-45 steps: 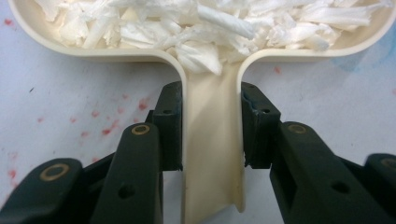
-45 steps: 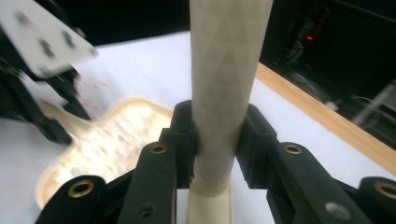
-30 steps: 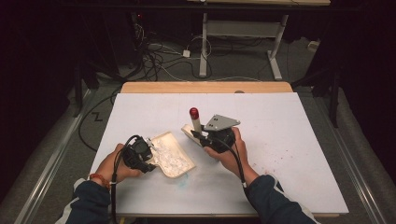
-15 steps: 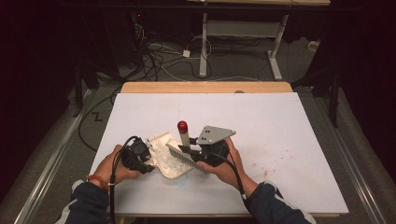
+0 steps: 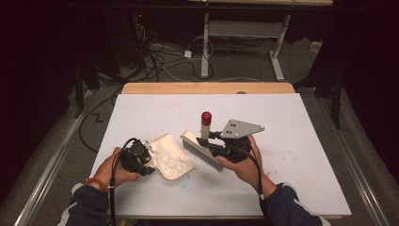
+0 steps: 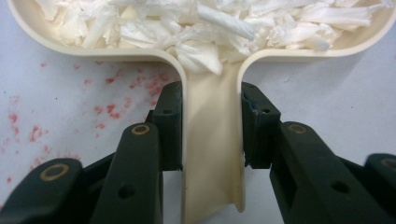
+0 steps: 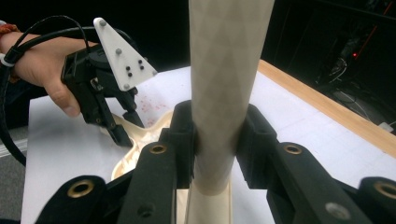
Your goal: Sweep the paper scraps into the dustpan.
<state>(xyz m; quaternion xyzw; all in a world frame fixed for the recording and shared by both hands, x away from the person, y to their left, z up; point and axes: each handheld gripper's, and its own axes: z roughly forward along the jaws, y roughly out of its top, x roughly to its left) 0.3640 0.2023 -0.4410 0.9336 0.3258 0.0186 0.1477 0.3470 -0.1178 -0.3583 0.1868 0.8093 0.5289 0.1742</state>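
The right gripper [image 5: 205,140], clamped on the brush [image 5: 202,149], has lifted it off the dustpan [image 5: 170,156]; the left gripper [image 5: 147,157] still grips the dustpan's handle.

Brush [image 5: 202,149] in the right tongs [image 5: 210,141] lifted off the dustpan [image 5: 170,157], swung back rightward, bristles clear of it

Bright tabletop, dark surroundings, soft focus

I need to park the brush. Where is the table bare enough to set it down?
Bare: the table right of the brush, and the far strip up to the wooden edge. Also the far left corner beyond the dustpan. Crowded: the near middle, where dustpan, brush and both hands sit close together.
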